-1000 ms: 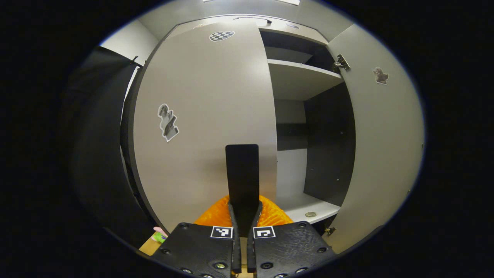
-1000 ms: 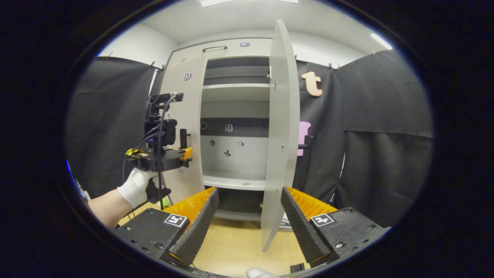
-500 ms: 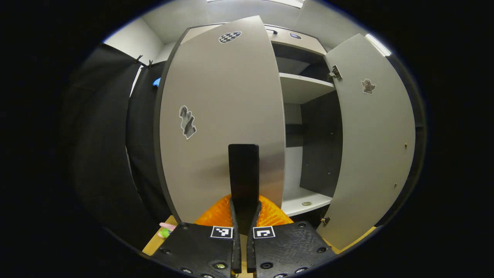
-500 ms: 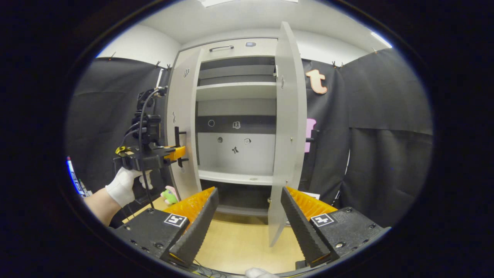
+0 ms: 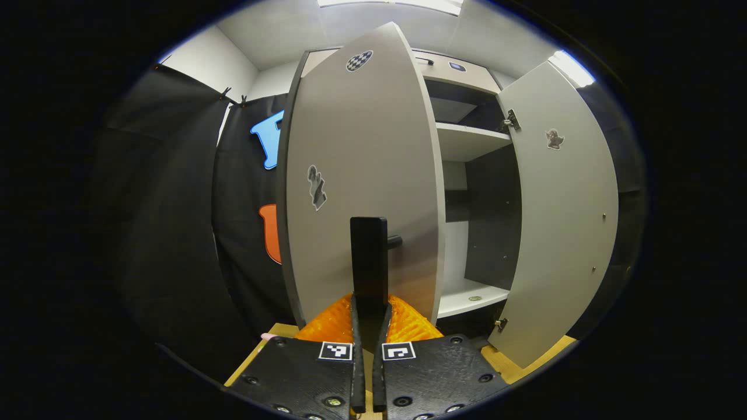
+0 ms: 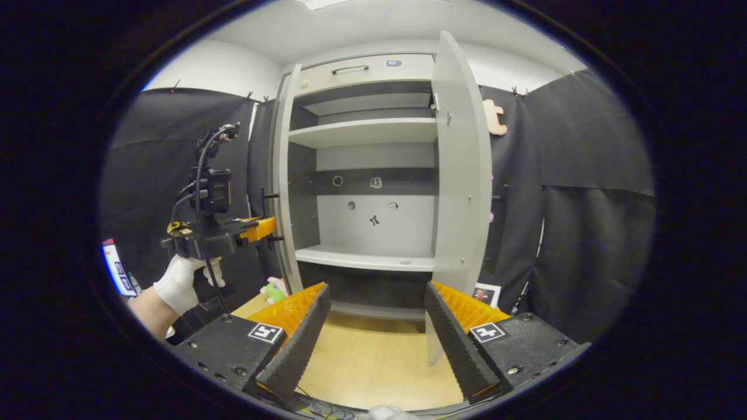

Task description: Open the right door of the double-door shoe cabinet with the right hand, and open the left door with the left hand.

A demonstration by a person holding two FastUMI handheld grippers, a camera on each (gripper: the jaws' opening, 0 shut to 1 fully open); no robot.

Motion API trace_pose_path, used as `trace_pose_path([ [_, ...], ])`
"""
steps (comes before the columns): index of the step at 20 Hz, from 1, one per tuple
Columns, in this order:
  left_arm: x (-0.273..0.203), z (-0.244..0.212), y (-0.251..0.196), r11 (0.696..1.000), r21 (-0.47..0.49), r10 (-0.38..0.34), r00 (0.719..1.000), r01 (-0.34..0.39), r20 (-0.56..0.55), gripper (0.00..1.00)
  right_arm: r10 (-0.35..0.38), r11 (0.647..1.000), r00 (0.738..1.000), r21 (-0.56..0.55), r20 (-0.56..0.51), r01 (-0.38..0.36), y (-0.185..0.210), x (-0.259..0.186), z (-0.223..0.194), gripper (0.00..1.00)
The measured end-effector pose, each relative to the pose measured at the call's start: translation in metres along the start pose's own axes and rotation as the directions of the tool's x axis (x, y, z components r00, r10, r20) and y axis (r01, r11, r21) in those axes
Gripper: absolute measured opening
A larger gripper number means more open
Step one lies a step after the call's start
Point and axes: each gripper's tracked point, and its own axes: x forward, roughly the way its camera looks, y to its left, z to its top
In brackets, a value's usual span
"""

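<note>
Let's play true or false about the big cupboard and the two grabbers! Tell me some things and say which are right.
1. The left gripper is shut on the left door's handle. True.
2. The right gripper holds the right door. False: its fingers are spread apart with nothing between them.
3. Both doors are closed. False: the left door and the right door both stand open, showing the shelves.
4. A gloved hand holds the left gripper in the right gripper view. True.
5. Shoes fill the shelves. False: no shoes show there; only a small round thing lies on the lower shelf.
</note>
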Motion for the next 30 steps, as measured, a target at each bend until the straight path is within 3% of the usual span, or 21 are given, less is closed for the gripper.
trace_pose_path([
  [13, -0.033, -0.007, 0.083, 0.995, 0.031, 0.097, 0.995, -0.097, -0.001, 0.00, 0.081, 0.997, 0.996, 0.005, -0.022, -0.081, 0.049, 0.010, -0.011, 0.99],
  [17, -0.040, -0.009, 0.112, 0.995, 0.076, 0.055, 0.998, -0.057, 0.021, 0.00, 0.087, 0.996, 0.996, 0.009, -0.019, -0.087, 0.056, 0.011, -0.010, 0.99],
  [20, -0.043, -0.014, 0.147, 0.992, 0.081, 0.100, 0.995, -0.100, 0.010, 0.00, 0.094, 0.996, 0.995, 0.009, -0.015, -0.093, 0.062, 0.015, -0.008, 0.99],
  [23, -0.040, -0.016, 0.149, 0.998, -0.058, 0.037, 0.999, -0.037, 0.003, 0.00, 0.107, 0.994, 0.994, 0.000, -0.019, -0.107, 0.068, 0.018, -0.008, 1.00],
  [27, -0.041, -0.013, 0.146, 0.998, 0.028, 0.053, 0.999, -0.053, 0.011, 0.00, 0.114, 0.993, 0.993, -0.005, -0.028, -0.114, 0.074, 0.021, -0.009, 0.99],
  [30, -0.043, -0.014, 0.149, 0.998, -0.003, 0.059, 0.998, -0.059, 0.006, 0.00, 0.113, 0.994, 0.993, -0.004, -0.032, -0.113, 0.076, 0.021, -0.010, 1.00],
])
